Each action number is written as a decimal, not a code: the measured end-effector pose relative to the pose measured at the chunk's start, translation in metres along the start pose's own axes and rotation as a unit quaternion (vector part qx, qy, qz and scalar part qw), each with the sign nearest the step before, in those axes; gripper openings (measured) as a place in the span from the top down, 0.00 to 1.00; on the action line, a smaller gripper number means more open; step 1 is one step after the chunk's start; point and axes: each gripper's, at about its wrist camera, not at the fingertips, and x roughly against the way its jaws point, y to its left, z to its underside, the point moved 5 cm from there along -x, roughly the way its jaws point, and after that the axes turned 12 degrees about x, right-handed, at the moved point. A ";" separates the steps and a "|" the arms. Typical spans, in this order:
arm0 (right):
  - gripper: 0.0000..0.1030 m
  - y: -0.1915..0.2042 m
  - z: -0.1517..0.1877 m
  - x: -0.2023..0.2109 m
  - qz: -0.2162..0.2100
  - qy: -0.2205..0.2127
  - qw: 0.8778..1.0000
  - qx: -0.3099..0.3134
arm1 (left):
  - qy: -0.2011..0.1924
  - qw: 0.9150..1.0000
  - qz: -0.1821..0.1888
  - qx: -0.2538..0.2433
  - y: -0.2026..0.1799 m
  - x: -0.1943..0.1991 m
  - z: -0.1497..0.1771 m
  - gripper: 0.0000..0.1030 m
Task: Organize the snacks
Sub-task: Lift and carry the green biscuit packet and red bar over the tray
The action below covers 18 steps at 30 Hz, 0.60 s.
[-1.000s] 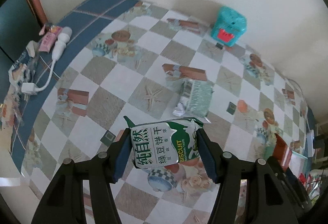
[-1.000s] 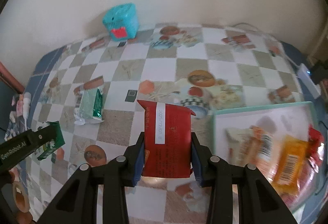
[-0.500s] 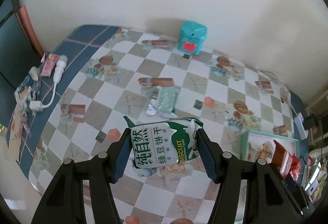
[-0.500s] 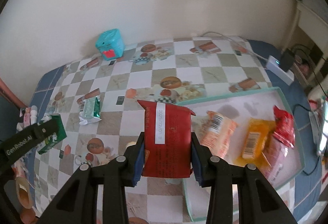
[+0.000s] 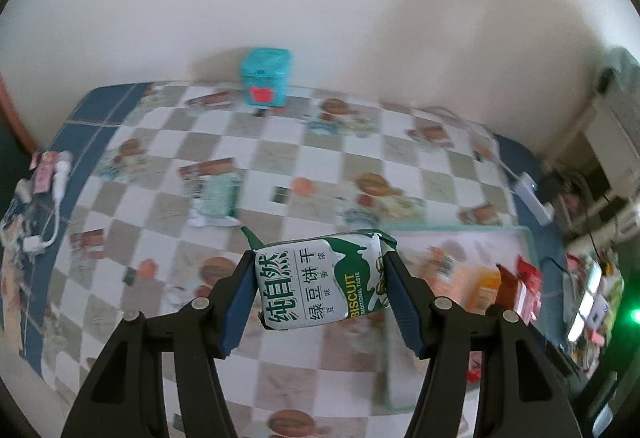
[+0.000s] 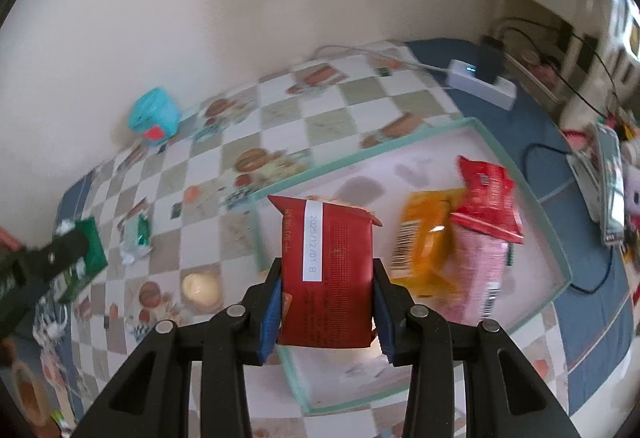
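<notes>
Left gripper [image 5: 320,288] clamps the green biscuit packet [image 5: 320,284]; right gripper [image 6: 326,302] clamps the red packet [image 6: 326,274]. Release each low inside the teal-rimmed tray [image 6: 560,258] (bare floor nearest the near corner).

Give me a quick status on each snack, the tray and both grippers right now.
Left gripper: shut on the green biscuit pack, held above the table.
Right gripper: shut on the red packet, over the tray's near corner.
Tray: on the table, holding orange, red and pink packets.
Small green packet: lying loose on the tablecloth, outside the tray.
</notes>
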 end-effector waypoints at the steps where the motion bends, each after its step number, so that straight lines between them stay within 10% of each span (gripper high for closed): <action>1: 0.59 -0.013 0.000 0.000 0.008 0.002 1.000 -0.013 | 0.004 1.000 0.005 -0.010 -0.010 -0.001 0.004 0.38; 18: 0.59 -0.155 0.016 0.010 0.094 0.011 0.982 -0.165 | 0.067 0.988 0.052 -0.127 -0.125 -0.028 0.077 0.38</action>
